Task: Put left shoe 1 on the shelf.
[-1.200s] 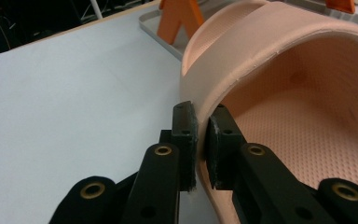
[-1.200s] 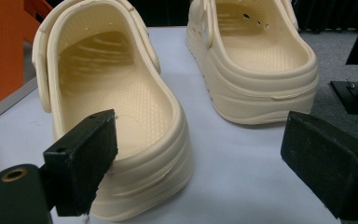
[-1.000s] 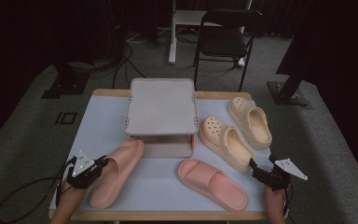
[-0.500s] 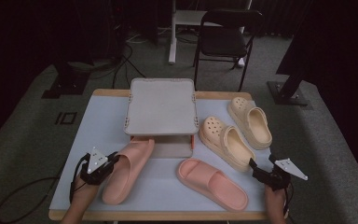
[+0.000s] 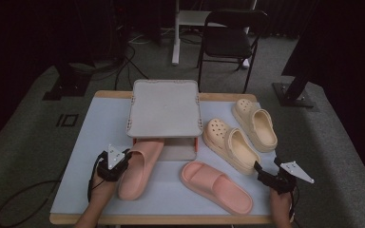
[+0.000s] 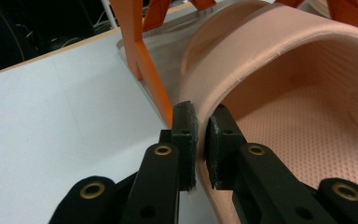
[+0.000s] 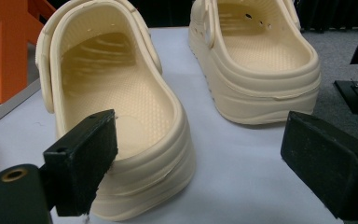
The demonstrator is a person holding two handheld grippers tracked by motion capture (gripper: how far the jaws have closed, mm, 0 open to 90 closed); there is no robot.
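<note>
A pink slide (image 5: pixel 141 166) lies at the front left, its toe tucked under a low grey rack (image 5: pixel 165 107) with orange legs (image 6: pixel 142 60). My left gripper (image 5: pixel 123 160) is shut on the slide's left side wall; in the left gripper view the jaws (image 6: pixel 200 140) pinch the thin rim of the slide (image 6: pixel 284 93). The second pink slide (image 5: pixel 216 186) lies at the front middle. My right gripper (image 5: pixel 262 172) stands open just behind the heel of the nearer cream clog (image 5: pixel 230 145); its jaws (image 7: pixel 200 158) are wide apart, with that clog's heel (image 7: pixel 121 116) ahead.
A second cream clog (image 5: pixel 255 123) (image 7: pixel 256 60) sits at the back right. The pale table top (image 5: pixel 100 128) has bare room at the left. A black chair (image 5: pixel 230 38) and stand bases are on the floor beyond the table.
My left gripper has carried the pink slide forward and to the right, so its toe has slid under the rack. The right gripper has stayed where it was.
</note>
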